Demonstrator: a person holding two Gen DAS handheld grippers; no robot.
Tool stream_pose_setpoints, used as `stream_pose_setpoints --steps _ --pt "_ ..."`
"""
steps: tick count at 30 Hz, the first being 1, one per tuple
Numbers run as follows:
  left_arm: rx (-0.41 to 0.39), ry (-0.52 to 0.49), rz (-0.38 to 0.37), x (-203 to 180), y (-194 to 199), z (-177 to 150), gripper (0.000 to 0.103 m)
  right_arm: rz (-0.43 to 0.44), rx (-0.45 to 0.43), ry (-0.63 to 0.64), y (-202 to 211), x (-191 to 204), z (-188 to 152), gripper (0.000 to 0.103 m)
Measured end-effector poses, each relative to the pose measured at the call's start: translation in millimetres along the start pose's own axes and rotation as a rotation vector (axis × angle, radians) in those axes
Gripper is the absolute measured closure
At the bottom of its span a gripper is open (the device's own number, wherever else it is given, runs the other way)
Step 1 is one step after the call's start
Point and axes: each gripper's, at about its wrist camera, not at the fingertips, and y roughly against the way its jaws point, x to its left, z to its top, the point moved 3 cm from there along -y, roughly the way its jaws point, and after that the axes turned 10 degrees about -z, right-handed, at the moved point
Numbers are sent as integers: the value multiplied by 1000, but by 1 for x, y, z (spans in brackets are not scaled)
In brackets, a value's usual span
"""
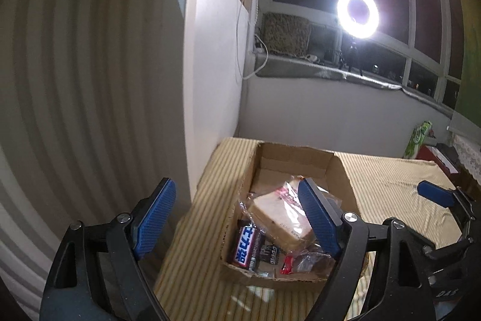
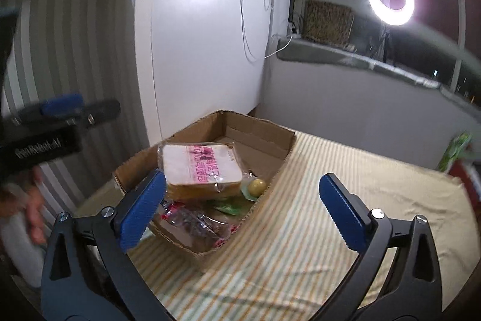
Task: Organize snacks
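A shallow cardboard box [image 1: 296,160] [image 2: 258,125] sits on the striped cloth and holds the snacks. On top lies wrapped sliced bread [image 1: 278,220] [image 2: 201,167] with pink print. Around it are a blue-and-white chocolate bar [image 1: 245,245], a small red packet [image 1: 287,264], a yellow ball-shaped sweet [image 2: 257,186], a green packet [image 2: 231,205] and a clear wrapper with red ends [image 2: 192,223]. My left gripper [image 1: 236,184] hovers open over the box's left side, holding nothing. My right gripper [image 2: 243,176] stands wide open above the box's near right corner, also holding nothing.
The box stands on a table with a yellow striped cloth [image 1: 390,179] [image 2: 345,158] beside a white wall panel [image 2: 204,50]. A ring light [image 1: 357,11] glares from the window sill. A green bag [image 1: 418,137] stands at the far right. A hand [image 2: 33,209] holds the left gripper's handle.
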Motion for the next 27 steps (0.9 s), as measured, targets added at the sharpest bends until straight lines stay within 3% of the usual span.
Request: stream_pose_setpoints --steps 2,6,11,14,21,27 --pt "-12 -17 16 -1 6 2 18 5 -17 6 6 4 -1 0" --pt "-14 -28 39 -6 12 1 2 -4 -25 3 14 4 -4 0" --pt "-16 -38 15 -27 14 1 1 -39 -22 -46 25 -24 -17 0" --pt "-20 -67 2 -50 14 1 1 -105 -13 -87 34 -57 -29 0" --pt "-22 -120 -140 -124 13 0 1 -274 -12 -202 77 -142 -49 0" --pt "-37 -153 -227 -169 19 4 1 -339 -38 -219 110 -167 -45 0"
